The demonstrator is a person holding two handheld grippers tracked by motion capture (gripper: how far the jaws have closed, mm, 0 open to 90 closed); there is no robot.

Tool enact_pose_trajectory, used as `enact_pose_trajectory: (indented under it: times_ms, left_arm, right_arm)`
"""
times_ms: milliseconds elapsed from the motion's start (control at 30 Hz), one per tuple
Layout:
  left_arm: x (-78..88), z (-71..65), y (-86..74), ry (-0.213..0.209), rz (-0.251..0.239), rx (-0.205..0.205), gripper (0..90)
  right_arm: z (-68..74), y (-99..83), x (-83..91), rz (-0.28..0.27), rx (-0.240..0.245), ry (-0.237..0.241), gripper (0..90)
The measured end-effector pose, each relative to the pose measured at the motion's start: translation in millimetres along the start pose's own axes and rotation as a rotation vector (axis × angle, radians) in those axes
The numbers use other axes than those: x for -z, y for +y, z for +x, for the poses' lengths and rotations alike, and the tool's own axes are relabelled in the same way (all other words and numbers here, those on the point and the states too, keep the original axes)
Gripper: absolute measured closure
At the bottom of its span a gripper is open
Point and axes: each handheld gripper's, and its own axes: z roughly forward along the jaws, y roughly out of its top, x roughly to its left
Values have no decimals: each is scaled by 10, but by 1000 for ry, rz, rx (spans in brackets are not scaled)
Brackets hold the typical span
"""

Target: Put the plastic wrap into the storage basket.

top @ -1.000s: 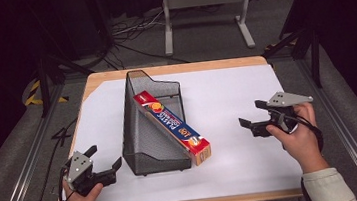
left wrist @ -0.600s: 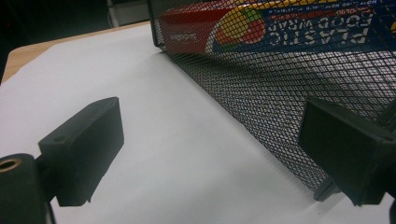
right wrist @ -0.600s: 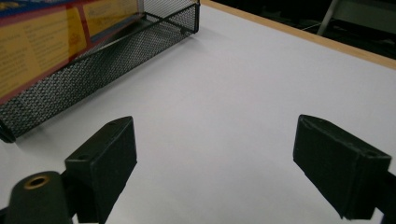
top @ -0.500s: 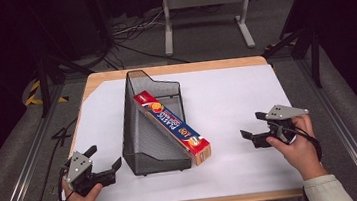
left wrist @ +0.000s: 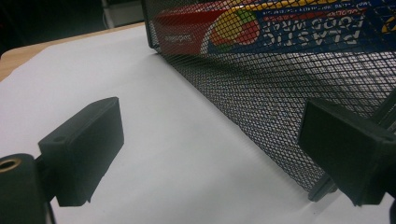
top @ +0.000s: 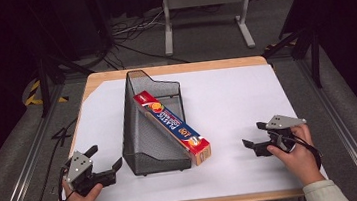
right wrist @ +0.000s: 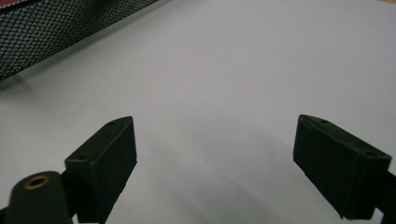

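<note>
A black mesh file holder (top: 150, 133) lies on the white table cover, with a long red and blue box of plastic food wrap (top: 171, 125) resting in it; the box's near end sticks out at the front right. My left gripper (top: 105, 162) sits low at the front left, open, jaws pointing at the holder's mesh wall (left wrist: 280, 93) with nothing between them. My right gripper (top: 255, 135) is open at the front right, close above the bare white sheet (right wrist: 224, 93), pointing left toward the box's end. A corner of the mesh (right wrist: 56, 28) appears at its upper left.
The white sheet (top: 236, 99) covers a wooden table (top: 173, 69) whose edges show at the back and front. Behind the table stand a metal frame (top: 202, 7) and cables on a dark floor. Metal rails run along both sides.
My right gripper has come down and slightly nearer to the front edge, now close over the sheet. The left gripper, holder and box have not moved.
</note>
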Motion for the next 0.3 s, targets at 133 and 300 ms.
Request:
enact_pose_trajectory:
  times_ms: [133, 300]
  left_arm:
    - [-5, -4, 2, -3, -3, -2, 80]
    - [-10, -6, 4, -4, -2, -2, 79]
  right_arm:
    - [-2, -35, -10, 8, -3, 2, 140]
    - [-17, -35, 11, -9, -9, -1, 140]
